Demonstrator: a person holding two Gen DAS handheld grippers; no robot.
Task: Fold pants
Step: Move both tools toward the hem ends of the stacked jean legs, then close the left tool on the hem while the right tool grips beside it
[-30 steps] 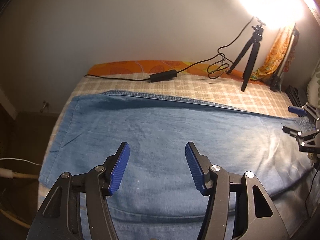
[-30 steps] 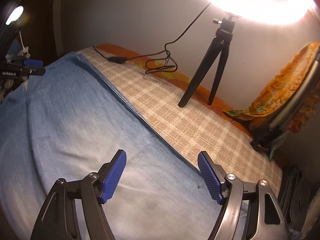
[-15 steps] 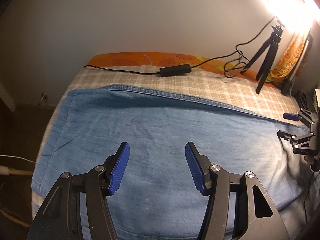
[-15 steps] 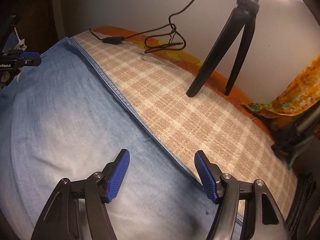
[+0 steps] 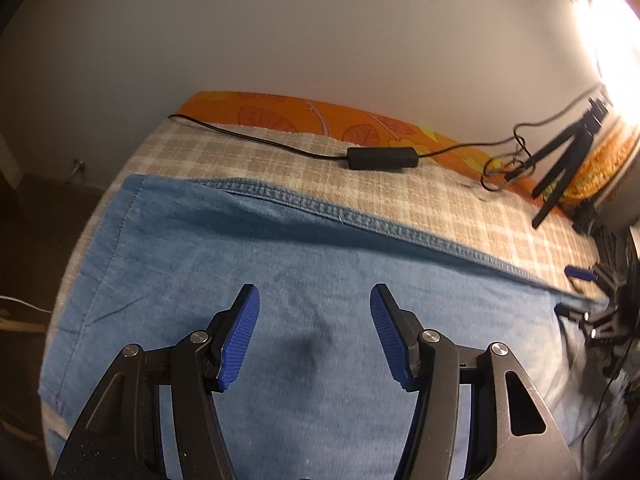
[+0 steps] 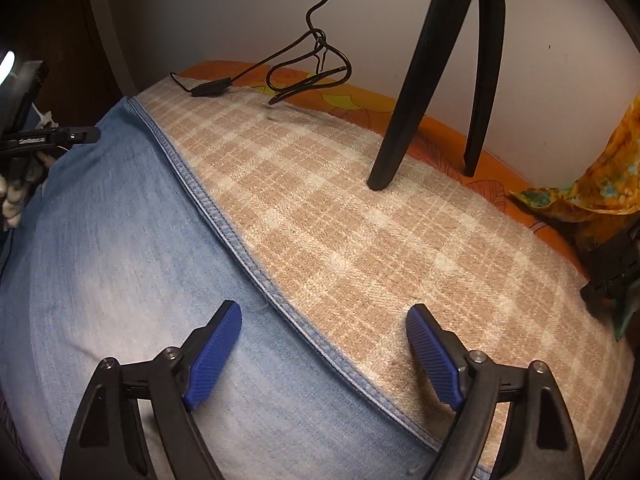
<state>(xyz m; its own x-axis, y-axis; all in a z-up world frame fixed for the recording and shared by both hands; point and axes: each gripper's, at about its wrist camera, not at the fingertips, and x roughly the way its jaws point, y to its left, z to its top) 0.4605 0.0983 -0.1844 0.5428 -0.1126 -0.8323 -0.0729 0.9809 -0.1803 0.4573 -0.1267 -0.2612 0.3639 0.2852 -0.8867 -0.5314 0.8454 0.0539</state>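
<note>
Pants [image 5: 304,280] in blue denim flat on checked blanket [image 5: 400,196], long axis running left to right, seamed edge toward wall, left gripper [image 5: 315,336] jaws spread above denim, right gripper [image 6: 324,354] jaws spread straddling seam.

One pair of denim pants [image 5: 304,288], one checked blanket [image 6: 360,240], one tripod [image 6: 436,72]. Two grippers [image 5: 314,332] [image 6: 324,350], four blue pads. Probably one cable [image 5: 260,142] with one inline box [image 5: 382,157].
</note>
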